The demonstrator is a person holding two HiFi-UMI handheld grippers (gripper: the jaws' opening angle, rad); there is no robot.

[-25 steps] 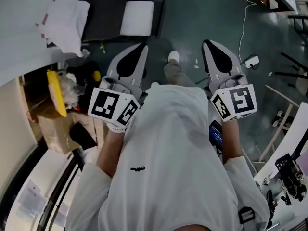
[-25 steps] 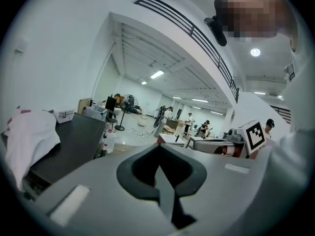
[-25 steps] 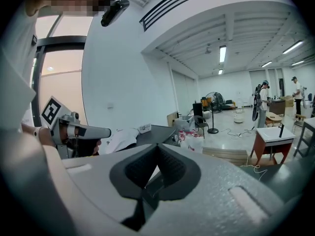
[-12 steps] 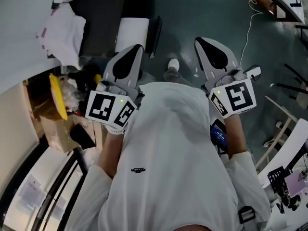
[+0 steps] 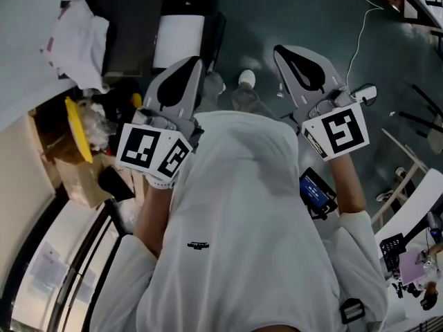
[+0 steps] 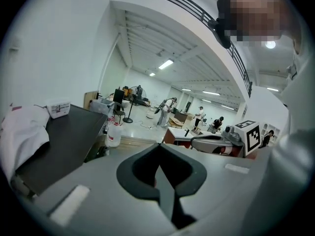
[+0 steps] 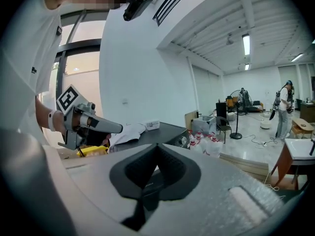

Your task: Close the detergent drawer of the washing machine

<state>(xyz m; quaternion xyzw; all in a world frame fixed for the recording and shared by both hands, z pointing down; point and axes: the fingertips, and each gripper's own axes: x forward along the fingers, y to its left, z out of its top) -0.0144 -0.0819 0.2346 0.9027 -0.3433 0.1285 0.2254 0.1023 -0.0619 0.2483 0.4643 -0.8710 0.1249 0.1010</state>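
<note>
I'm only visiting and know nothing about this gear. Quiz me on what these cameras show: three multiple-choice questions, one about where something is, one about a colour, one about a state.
1. Where does the white cloth lie?
A. On the dark flat top
B. On the floor
C. In the person's hand

2. What colour is the person's shirt?
A. Yellow
B. White
C. Black

3. How do the fingers of the left gripper and the right gripper stand?
A. Both wide apart
B. Both together, nothing between them
C. One pair apart, one pair together

Answers:
1 A: the left gripper view shows the cloth resting on that top.
2 B: the head view shows the shirt is white.
3 B: each gripper view shows its tips meeting with nothing held.
</note>
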